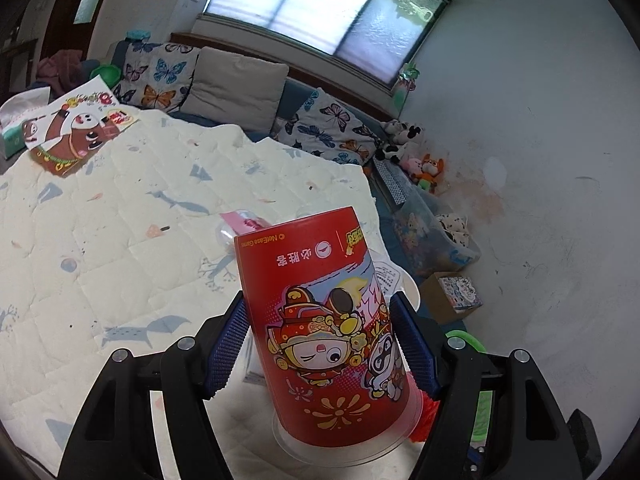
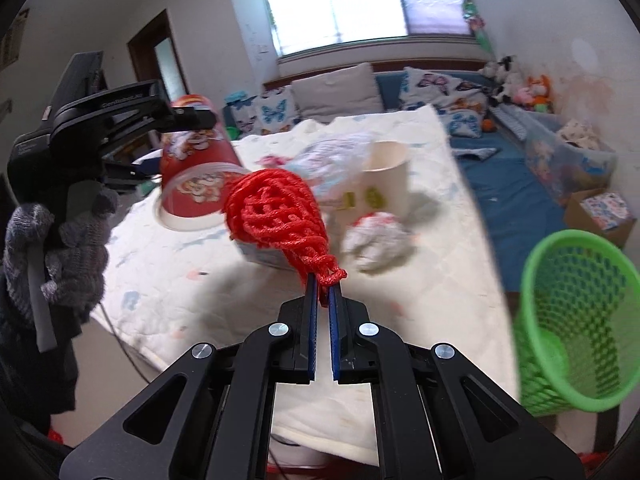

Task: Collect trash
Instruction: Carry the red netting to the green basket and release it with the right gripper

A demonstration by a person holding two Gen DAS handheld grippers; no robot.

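My left gripper is shut on a red printed paper cup, held upside down and tilted above the quilted table; the cup and that gripper also show at the left of the right wrist view. My right gripper is shut on a red mesh net and holds it up over the table. A green mesh basket stands at the right table edge. A crumpled white and red wrapper, a white paper cup and a plastic bag lie on the table.
The table is covered by a cream quilt. A cartoon paper bag lies at its far left corner. Behind are a sofa with butterfly cushions, plush toys, a clear storage box and a cardboard box.
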